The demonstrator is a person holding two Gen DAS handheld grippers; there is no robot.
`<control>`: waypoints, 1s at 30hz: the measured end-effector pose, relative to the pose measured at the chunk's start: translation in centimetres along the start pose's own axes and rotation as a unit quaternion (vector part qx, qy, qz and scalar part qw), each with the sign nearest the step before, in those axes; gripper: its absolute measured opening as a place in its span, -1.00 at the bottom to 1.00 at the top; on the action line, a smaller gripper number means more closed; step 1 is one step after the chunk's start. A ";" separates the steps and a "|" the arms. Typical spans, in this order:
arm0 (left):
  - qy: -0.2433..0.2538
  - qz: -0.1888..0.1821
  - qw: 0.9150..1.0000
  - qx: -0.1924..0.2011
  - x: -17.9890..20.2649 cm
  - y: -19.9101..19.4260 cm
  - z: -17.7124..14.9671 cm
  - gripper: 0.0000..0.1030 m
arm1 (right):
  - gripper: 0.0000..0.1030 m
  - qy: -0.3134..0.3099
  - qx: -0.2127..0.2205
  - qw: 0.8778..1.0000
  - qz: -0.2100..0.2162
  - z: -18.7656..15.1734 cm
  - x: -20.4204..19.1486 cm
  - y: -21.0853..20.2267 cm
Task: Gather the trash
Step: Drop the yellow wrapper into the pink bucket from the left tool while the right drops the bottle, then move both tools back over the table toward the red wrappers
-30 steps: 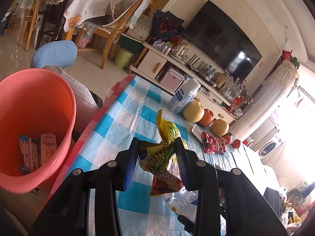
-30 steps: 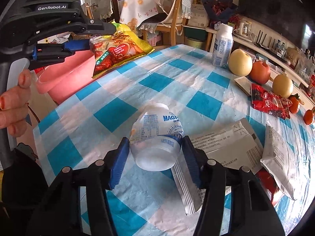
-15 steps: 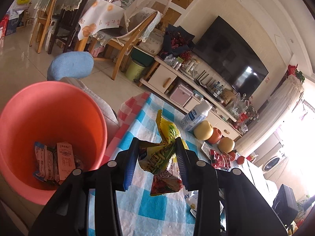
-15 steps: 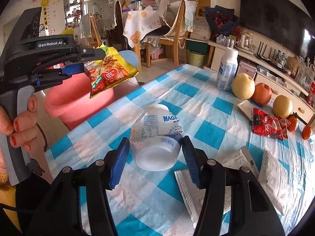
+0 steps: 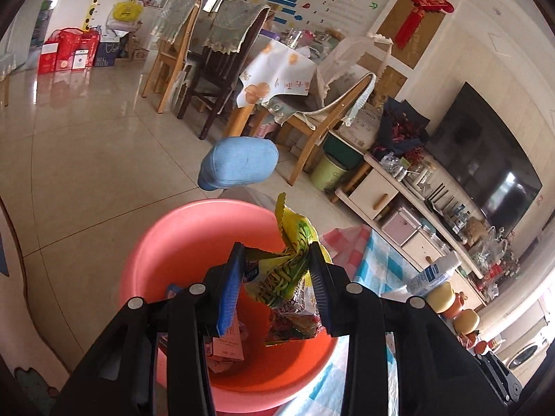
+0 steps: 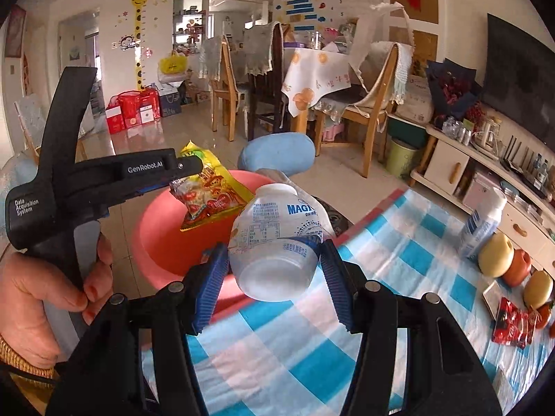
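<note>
From the left wrist view, the left gripper (image 5: pixel 277 284) is clamped on a crumpled yellow snack wrapper (image 5: pixel 289 277), which hangs between the two blue pads. Directly below it is the mouth of the pink basin (image 5: pixel 166 242), where some packets already lie — so the wrapper only needs to fall straight down.

From the right wrist view, the right gripper (image 6: pixel 274 277) is closed on a clear plastic bottle (image 6: pixel 274 239), its long axis pointing away from the camera, cap end forward. The basin (image 6: pixel 156 239) lies ahead and to the left, past the edge of the checkered table (image 6: pixel 399 242). I judge the left hand (image 6: pixel 38 298) is nearer to the drop, and the bottle must travel a little further.
</note>
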State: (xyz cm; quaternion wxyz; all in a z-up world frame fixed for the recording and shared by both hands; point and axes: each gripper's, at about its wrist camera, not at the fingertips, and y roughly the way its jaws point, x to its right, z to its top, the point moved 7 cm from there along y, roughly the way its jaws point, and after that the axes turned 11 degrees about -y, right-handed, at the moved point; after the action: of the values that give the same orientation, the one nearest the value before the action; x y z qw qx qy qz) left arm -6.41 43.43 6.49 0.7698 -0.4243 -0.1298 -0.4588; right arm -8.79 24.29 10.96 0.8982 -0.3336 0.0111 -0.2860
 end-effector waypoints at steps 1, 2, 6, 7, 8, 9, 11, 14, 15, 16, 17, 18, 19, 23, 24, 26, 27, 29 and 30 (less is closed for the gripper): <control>-0.002 0.003 1.000 -0.001 -0.2 0.2 0.2 -0.24 | 0.10 -0.006 0.000 1.000 0.003 0.5 -0.4 0.6; -0.003 0.008 1.000 -0.002 -0.4 0.0 0.1 -0.24 | 0.10 -0.009 0.001 1.000 0.007 0.9 -0.8 1.1; -0.008 0.030 1.000 0.000 -1.4 0.7 0.8 -0.22 | 0.10 -0.020 -0.002 1.000 0.020 2.2 -1.9 3.2; -0.012 0.034 0.999 0.004 -1.7 0.8 1.0 -0.18 | 0.11 -0.022 -0.006 0.999 0.025 2.3 -2.1 3.8; -0.015 0.037 0.999 0.006 -2.0 0.7 1.1 -0.17 | 0.11 -0.021 -0.008 0.999 0.024 2.3 -2.1 4.4; -0.017 0.040 0.999 0.007 -2.1 0.9 1.1 -0.08 | 0.12 -0.019 -0.008 0.999 0.025 2.1 -2.1 4.8; -0.020 0.051 0.998 0.016 -2.3 0.9 1.3 0.29 | 0.38 -0.006 -0.009 1.000 0.028 1.8 -1.9 5.3; -0.012 0.056 0.998 0.027 -2.1 0.8 1.4 0.41 | 0.58 0.020 0.004 1.000 0.021 1.3 -1.1 4.5; -0.009 0.058 0.998 0.030 -2.2 0.8 1.4 0.48 | 0.59 0.026 0.006 1.000 0.015 1.0 -0.8 4.2; -0.005 0.061 0.997 0.037 -2.1 0.7 1.4 0.54 | 0.63 0.031 0.006 0.999 0.007 0.7 -0.4 3.8; -0.002 0.061 0.997 0.041 -1.9 0.7 1.4 0.55 | 0.66 0.035 0.006 0.999 -0.004 0.4 0.0 3.2; 0.001 0.061 0.997 0.047 -1.6 0.6 1.4 0.57 | 0.67 0.039 0.006 0.999 -0.013 0.0 0.5 2.7; 0.006 0.061 0.997 0.054 -1.4 0.5 1.5 0.61 | 0.67 0.044 0.007 0.999 -0.021 -0.3 1.0 2.1; 0.022 0.071 0.993 0.089 -0.5 -0.3 1.6 0.70 | 0.80 0.064 0.012 0.996 -0.061 -1.6 3.1 -0.6; 0.027 0.072 0.993 0.094 -0.3 -0.5 1.5 0.71 | 0.80 0.069 0.012 0.995 -0.070 -1.9 3.6 -1.2; 0.035 0.071 0.992 0.100 0.3 -0.7 1.3 0.73 | 0.81 0.078 0.009 0.993 -0.089 -2.5 4.6 -2.5; 0.040 0.072 0.991 0.102 0.6 -0.8 1.2 0.73 | 0.81 0.082 0.008 0.992 -0.095 -2.8 5.0 -3.1; 0.053 0.072 0.991 0.104 1.4 -0.9 0.9 0.74 | 0.81 0.092 0.006 0.990 -0.108 -3.5 5.9 -4.4; 0.060 0.072 0.990 0.105 1.8 -0.9 0.8 0.74 | 0.81 0.097 0.006 0.989 -0.113 -3.9 6.5 -5.0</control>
State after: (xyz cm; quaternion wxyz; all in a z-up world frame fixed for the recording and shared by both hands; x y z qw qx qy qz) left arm -6.05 42.81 8.52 0.8475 -0.3209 -0.1005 -0.4107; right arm -6.73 15.56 12.09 0.8570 -0.2978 0.0592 -0.4164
